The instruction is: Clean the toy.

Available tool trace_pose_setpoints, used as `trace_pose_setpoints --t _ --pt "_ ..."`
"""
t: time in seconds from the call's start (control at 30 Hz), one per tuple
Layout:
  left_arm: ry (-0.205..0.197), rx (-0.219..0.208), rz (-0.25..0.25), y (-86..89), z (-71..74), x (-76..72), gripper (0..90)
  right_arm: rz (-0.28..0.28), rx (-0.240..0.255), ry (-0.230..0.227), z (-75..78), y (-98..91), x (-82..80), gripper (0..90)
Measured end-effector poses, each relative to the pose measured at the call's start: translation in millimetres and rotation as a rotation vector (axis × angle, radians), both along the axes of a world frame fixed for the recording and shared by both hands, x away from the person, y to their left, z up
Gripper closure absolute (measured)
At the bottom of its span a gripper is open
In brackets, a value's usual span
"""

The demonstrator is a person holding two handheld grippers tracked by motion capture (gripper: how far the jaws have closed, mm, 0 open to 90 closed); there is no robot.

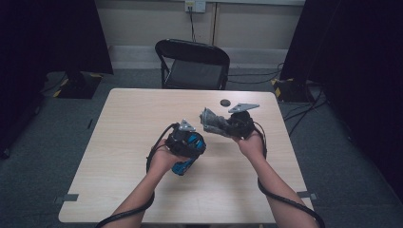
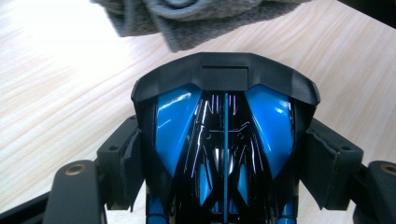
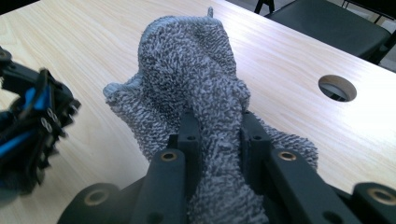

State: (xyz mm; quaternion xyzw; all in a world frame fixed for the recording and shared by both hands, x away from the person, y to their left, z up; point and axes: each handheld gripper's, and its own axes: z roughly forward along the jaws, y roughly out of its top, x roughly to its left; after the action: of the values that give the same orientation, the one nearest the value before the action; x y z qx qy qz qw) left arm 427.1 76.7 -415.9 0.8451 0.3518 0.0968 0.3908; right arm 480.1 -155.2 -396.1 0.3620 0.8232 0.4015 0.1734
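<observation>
My left gripper (image 1: 185, 138) (image 2: 224, 161) is shut on a glossy blue and black toy (image 1: 192, 144) (image 2: 175, 121), its pads (image 2: 128, 158) pressing the toy's two sides above the middle of the table. A crumpled grey terry cloth (image 1: 210, 120) (image 3: 187, 65) is pinched in my right gripper (image 1: 227, 125) (image 3: 217, 128), which is shut on it and holds it up off the table. The cloth (image 2: 187, 16) hangs just beyond the toy's front end in the left gripper view. The toy (image 3: 32, 121) appears blurred at the left of the right gripper view.
The light wooden table (image 1: 128, 123) has a round cable hole (image 1: 225, 102) (image 3: 337, 87) near its far edge. A black folding chair (image 1: 195, 64) (image 3: 327, 18) stands behind the table. Dark curtains flank the room.
</observation>
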Motion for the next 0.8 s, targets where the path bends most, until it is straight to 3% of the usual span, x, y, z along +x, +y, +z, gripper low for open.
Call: trace_pose_setpoints --t 0.37,0.8 --pt "-0.005 -0.001 -0.028 -12.0 1.2 -1.0 25.7 0.039 0.009 0.017 -2.0 20.2 0.7 75.1" --pt "0.005 0.021 0.038 -0.8 -3.0 8.5 25.7 0.137 0.021 0.024 -3.9 36.1 -13.6 75.0"
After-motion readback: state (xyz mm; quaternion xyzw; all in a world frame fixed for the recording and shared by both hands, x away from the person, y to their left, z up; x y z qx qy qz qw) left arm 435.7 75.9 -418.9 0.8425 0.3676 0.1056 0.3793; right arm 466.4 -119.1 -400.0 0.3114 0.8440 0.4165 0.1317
